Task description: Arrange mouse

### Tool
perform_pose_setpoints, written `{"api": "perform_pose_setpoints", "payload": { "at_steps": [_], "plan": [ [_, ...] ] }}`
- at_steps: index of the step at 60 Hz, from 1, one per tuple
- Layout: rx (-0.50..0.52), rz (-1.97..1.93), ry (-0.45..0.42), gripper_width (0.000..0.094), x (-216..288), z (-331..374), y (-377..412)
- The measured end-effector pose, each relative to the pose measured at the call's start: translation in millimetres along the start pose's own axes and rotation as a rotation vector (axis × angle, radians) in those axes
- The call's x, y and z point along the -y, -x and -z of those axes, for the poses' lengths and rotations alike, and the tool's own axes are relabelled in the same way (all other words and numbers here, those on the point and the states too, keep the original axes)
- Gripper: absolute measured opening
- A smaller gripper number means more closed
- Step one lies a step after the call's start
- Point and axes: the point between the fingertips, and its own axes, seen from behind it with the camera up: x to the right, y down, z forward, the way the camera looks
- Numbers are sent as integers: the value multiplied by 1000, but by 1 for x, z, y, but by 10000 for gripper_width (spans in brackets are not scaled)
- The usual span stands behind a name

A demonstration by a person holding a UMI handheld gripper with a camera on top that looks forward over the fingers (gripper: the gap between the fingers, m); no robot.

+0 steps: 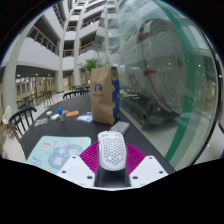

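Gripper (pixel 112 172): its two fingers show nearest the camera, each with a magenta pad (pixel 89 157) on the inner face; they are drawn in against the flanks of the mouse, so I judge it pinched between them.
Mouse (pixel 112 150): white, with a perforated honeycomb shell, lying lengthwise between the fingers, its nose pointing away from the camera. Whether its underside touches the table cannot be told.
Table (pixel 52 128): dark top, running away from the fingers.
Mouse mat (pixel 50 152): pale teal with a cartoon print, lying flat just beside the mouse, to the left of the fingers. It looks the likely place for the mouse.
Paper bag (pixel 103 94): brown, upright, well beyond the mouse, with a blue item standing just beside it.
Small items (pixel 68 114): something orange and something pale farther back on the table; too small to name.
Chairs (pixel 20 118): dark, at the far left of the table.
Surroundings: a multi-storey atrium with balconies, and a large curved glass wall to the right.
Writing: the bag bears a dark mark, not readable; no brand is legible on the mouse or mat.
Risk: the rounded, smooth shell may slip or twist in the pinch if moved quickly; set down carelessly, it could land half off the mat or skewed.
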Motion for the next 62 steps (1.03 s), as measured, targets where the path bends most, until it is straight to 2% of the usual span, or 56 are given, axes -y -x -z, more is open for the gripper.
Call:
{"api": "perform_pose_setpoints", "payload": {
  "at_steps": [4, 5, 10, 11, 14, 25, 32, 35, 40, 44, 46, 49, 51, 62],
  "plan": [
    [-22, 13, -76, 337, 55, 42, 18],
    [-28, 15, -90, 336, 60, 21, 30],
    [-32, 7, -103, 336, 84, 56, 70],
    [-30, 2, -96, 335, 80, 33, 87],
    [-16, 10, -63, 335, 69, 42, 116],
    [25, 57, 81, 337, -20, 13, 201],
    [0, 51, 156, 358, -57, -6, 199],
    [-3, 58, 157, 386, -60, -7, 198],
    [4, 96, 173, 489, -66, -9, 199],
    [44, 116, 217, 558, -69, -5, 199],
    [72, 128, 231, 648, -70, -2, 199],
    [98, 137, 241, 872, -69, 4, 196],
    [115, 140, 243, 827, -67, 11, 193],
    [184, 167, 217, 853, -53, 63, 169]
  ]
}}
